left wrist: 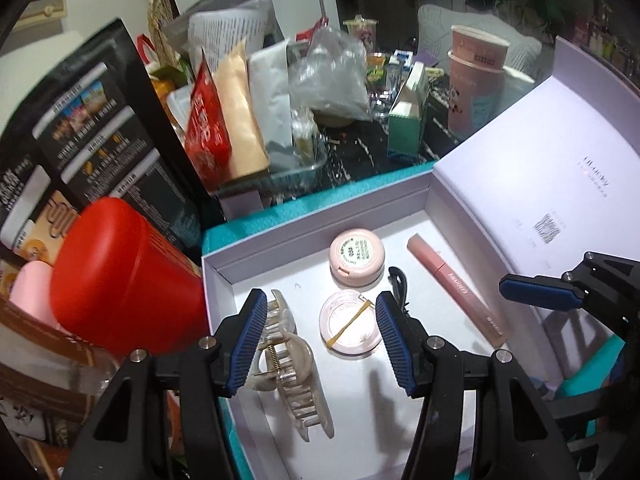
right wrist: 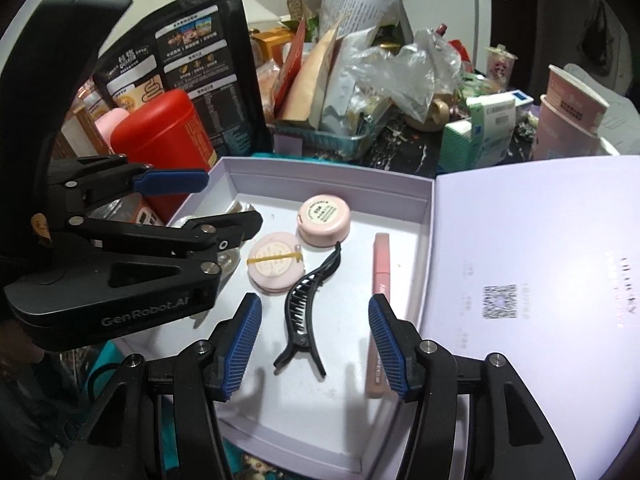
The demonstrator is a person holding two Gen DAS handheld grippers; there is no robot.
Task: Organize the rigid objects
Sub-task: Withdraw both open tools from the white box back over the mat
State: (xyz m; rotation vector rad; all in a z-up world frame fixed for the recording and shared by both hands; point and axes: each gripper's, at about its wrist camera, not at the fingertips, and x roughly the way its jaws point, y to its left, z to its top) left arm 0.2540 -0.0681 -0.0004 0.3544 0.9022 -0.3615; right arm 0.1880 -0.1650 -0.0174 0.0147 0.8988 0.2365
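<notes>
Both hand-held grippers (left wrist: 320, 340) (right wrist: 314, 344) tilted downward (jaws apart)

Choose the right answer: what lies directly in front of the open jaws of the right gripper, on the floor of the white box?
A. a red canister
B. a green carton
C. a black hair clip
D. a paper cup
C: in the right wrist view the black hair clip lies on the box floor between the right gripper jaws, untouched.

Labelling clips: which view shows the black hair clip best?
Right wrist view: the black hair clip lies whole on the box floor, teeth and handles visible, with nothing covering it. In the left wrist view only a short black end shows; the left gripper hides the rest.
</notes>
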